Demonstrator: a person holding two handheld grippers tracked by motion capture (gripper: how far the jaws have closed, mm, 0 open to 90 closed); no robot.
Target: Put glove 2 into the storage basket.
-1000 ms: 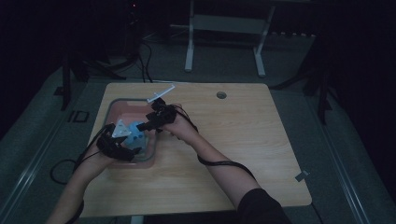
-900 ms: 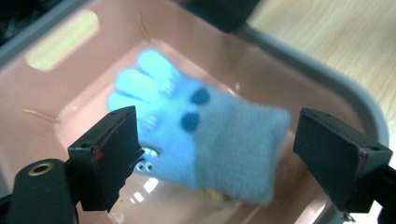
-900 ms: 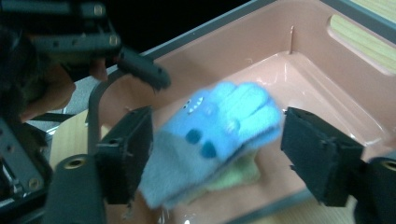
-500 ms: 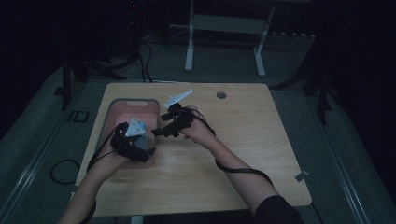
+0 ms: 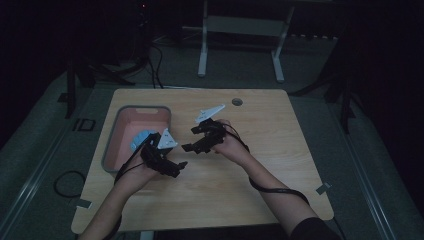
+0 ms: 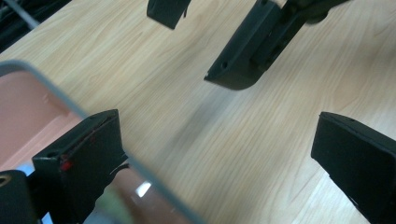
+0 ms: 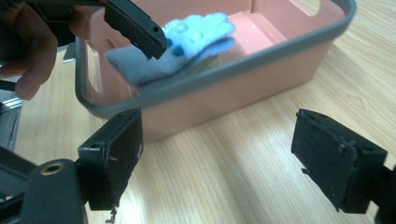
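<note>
A blue cloth glove [image 7: 187, 44] is lying inside the pink bin [image 7: 243, 88], draping up toward the grey rim on the side facing the right gripper. It is looking soft and limp, felt-like on its underside, so I judge it light, floppy and not fragile; it is likely sagging wherever it is lifted, and a pinch across a bunched fold or the cuff near the rim seems the surest hold. In the high view the glove [image 5: 141, 139] is showing as a pale blue patch at the bin's near corner.

The left gripper [image 5: 172, 167] is hovering just beside the bin's near right corner, over the counter [image 5: 280, 165], its 2 jaws standing wide apart and holding nothing. The right gripper [image 5: 195, 139] is hanging a little farther from the bin on the same side, jaws likewise spread wide and empty, facing the bin wall.

The high view is dim, so the glove's outline there is hard to read, and the left gripper's grey plate is covering part of it. The bin wall is hiding the glove's lower part, and something greenish beneath it may be a second item, though I cannot tell.
</note>
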